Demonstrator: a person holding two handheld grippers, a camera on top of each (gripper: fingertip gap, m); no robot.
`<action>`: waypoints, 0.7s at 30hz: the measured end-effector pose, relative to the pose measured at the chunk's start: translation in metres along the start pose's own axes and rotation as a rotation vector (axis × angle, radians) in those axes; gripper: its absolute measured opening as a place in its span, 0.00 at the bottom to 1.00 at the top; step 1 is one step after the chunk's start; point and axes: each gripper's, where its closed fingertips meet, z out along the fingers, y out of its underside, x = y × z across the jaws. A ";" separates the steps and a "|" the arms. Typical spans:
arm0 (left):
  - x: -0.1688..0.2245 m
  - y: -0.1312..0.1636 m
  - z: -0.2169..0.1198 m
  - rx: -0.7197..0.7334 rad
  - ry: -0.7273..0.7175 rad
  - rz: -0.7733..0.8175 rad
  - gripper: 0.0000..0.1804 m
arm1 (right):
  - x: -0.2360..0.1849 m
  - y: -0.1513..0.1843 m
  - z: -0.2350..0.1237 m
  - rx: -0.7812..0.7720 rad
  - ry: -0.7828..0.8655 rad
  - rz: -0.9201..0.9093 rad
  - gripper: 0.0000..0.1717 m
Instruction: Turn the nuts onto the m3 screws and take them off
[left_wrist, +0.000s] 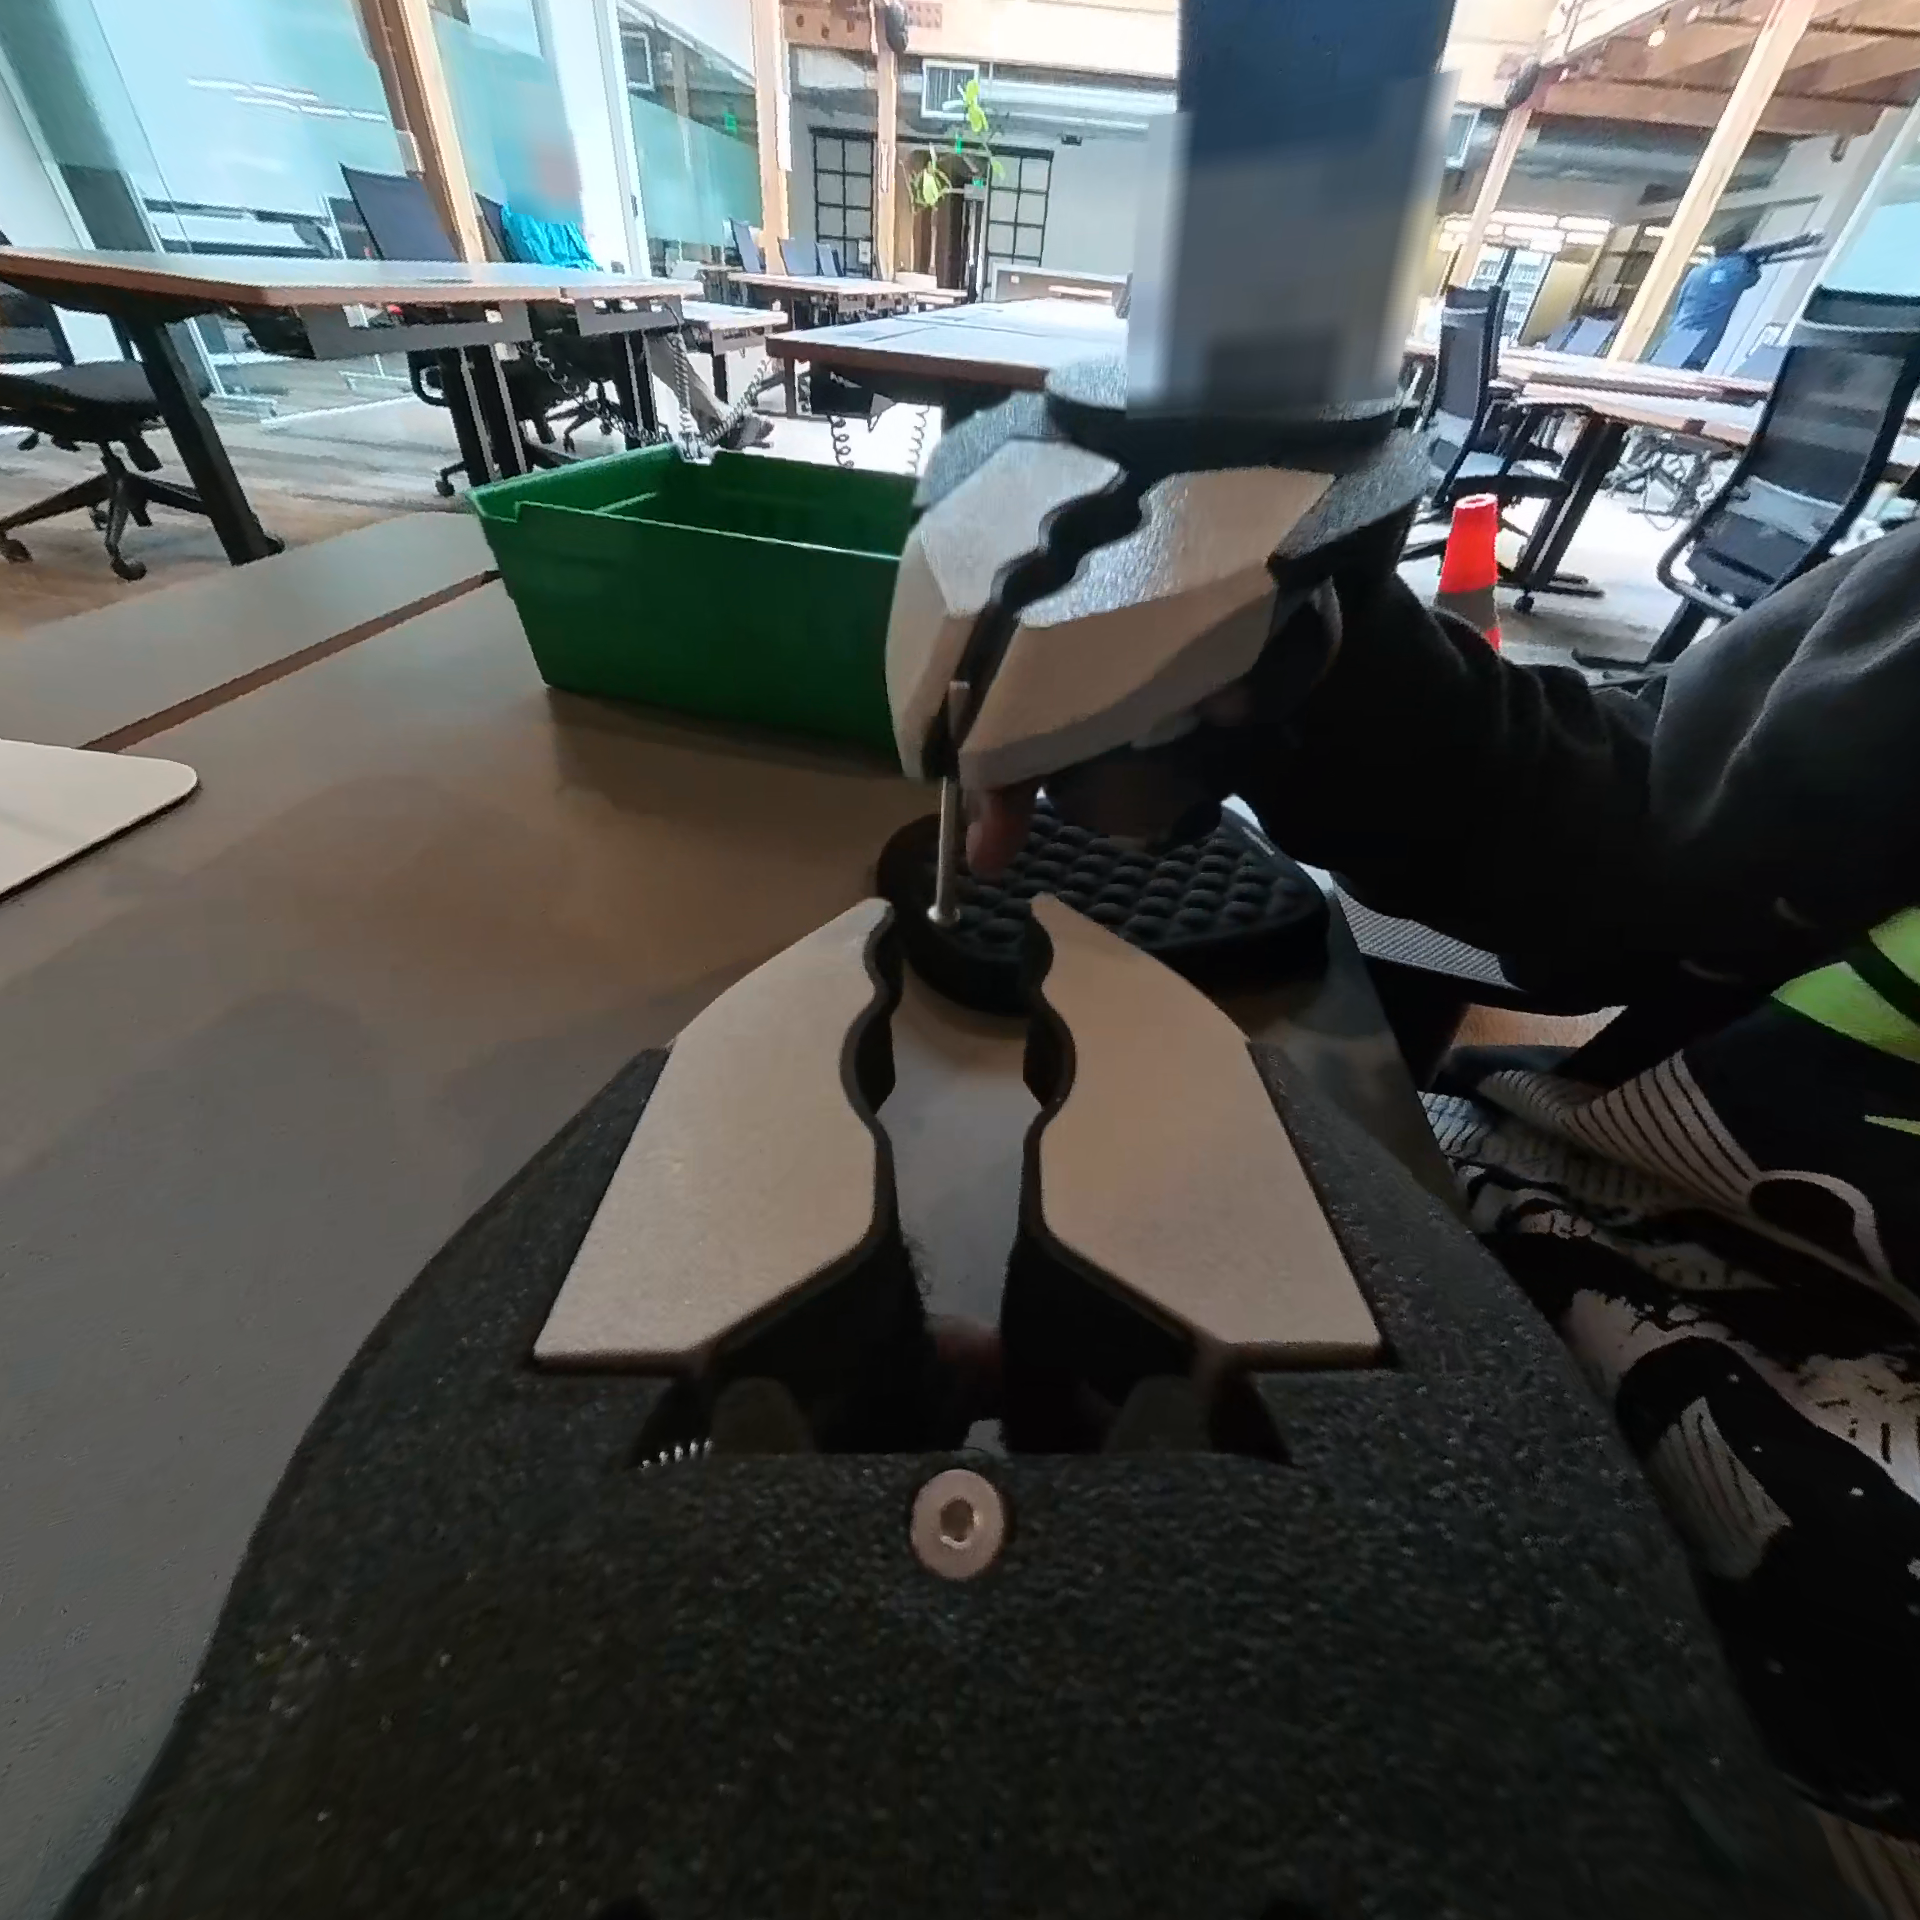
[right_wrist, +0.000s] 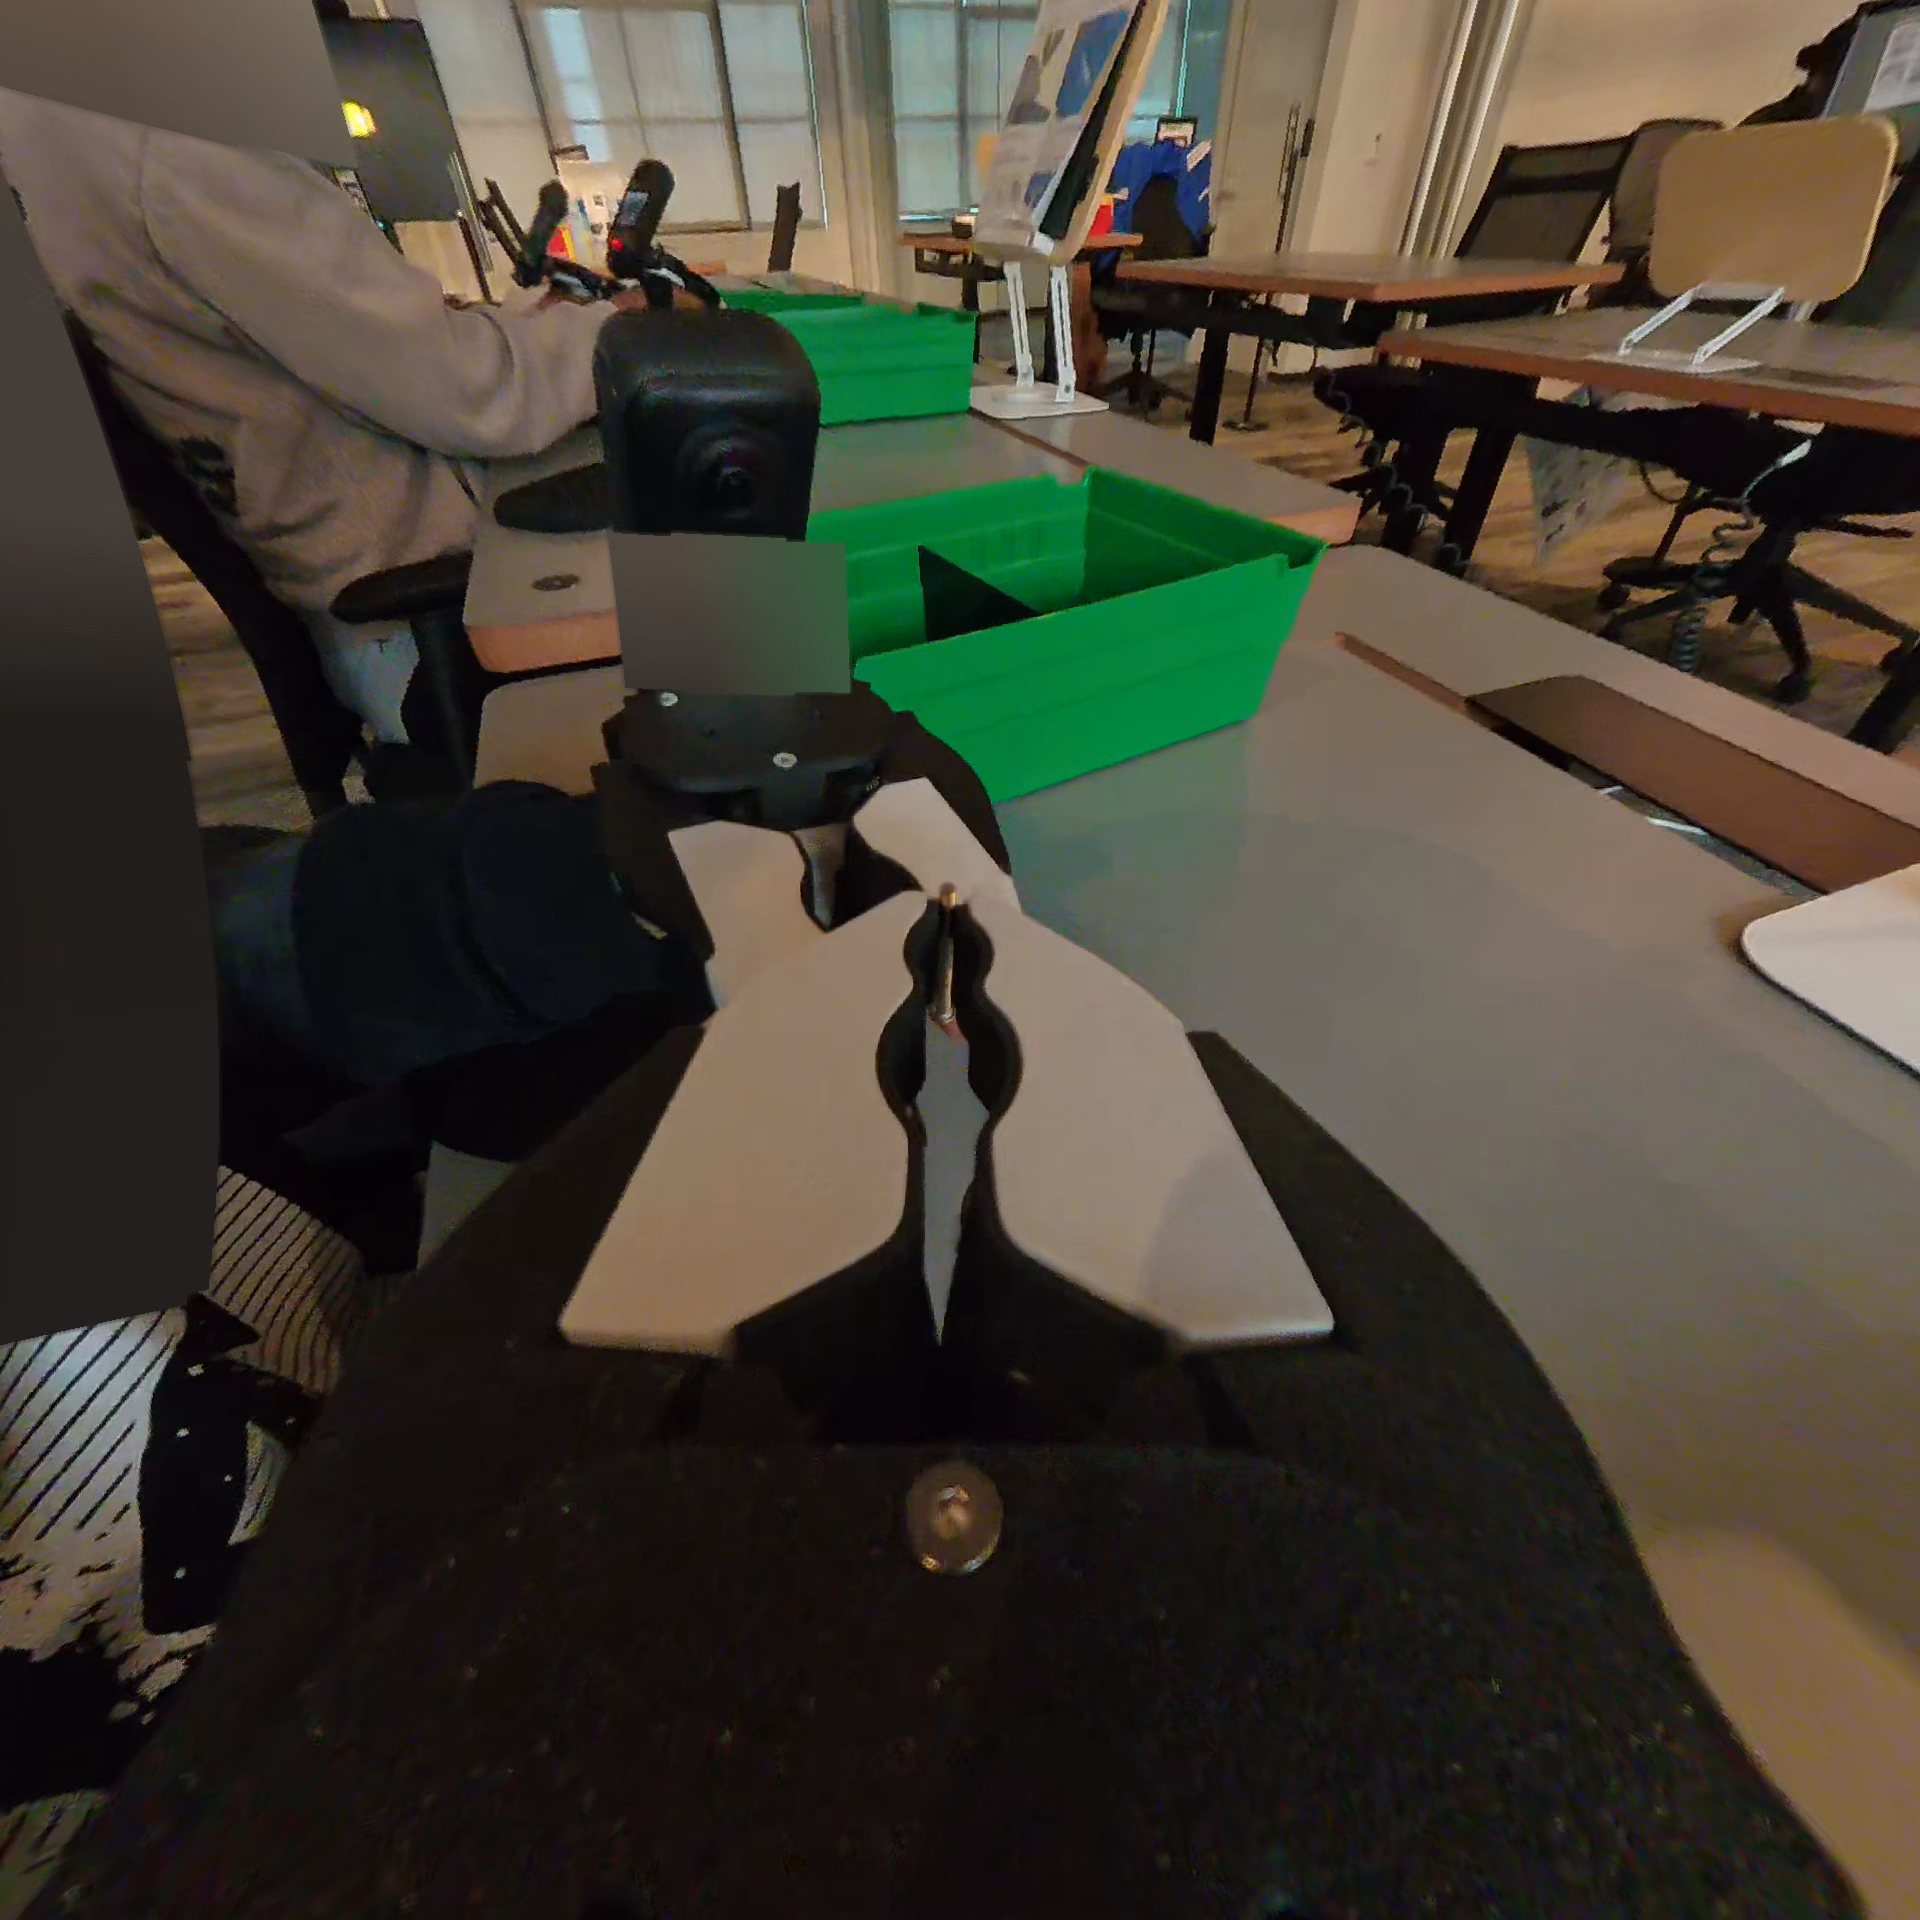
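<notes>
Grey table (left_wrist: 312, 935) | right gripper (left_wrist: 940, 743) clamps screw (left_wrist: 943, 852) upright, head down

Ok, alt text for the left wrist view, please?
The right gripper holds a thin metal screw upright, head down on a black dimpled pad. The open left gripper straddles the pad's near lobe, with a green bin behind.

Right tongs (right_wrist: 948, 914) clamped tip-down above the spread left tongs (left_wrist: 961, 920).
</notes>
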 end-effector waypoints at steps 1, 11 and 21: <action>0.000 0.000 -0.001 0.006 0.002 -0.005 0.10 | 0.000 0.000 0.001 0.001 -0.001 0.003 0.00; 0.000 0.002 -0.002 0.011 0.004 -0.005 0.06 | -0.003 0.001 0.007 -0.019 -0.021 0.006 0.00; 0.000 0.002 -0.003 0.014 0.007 -0.006 0.01 | -0.006 0.001 0.008 -0.024 -0.036 0.002 0.00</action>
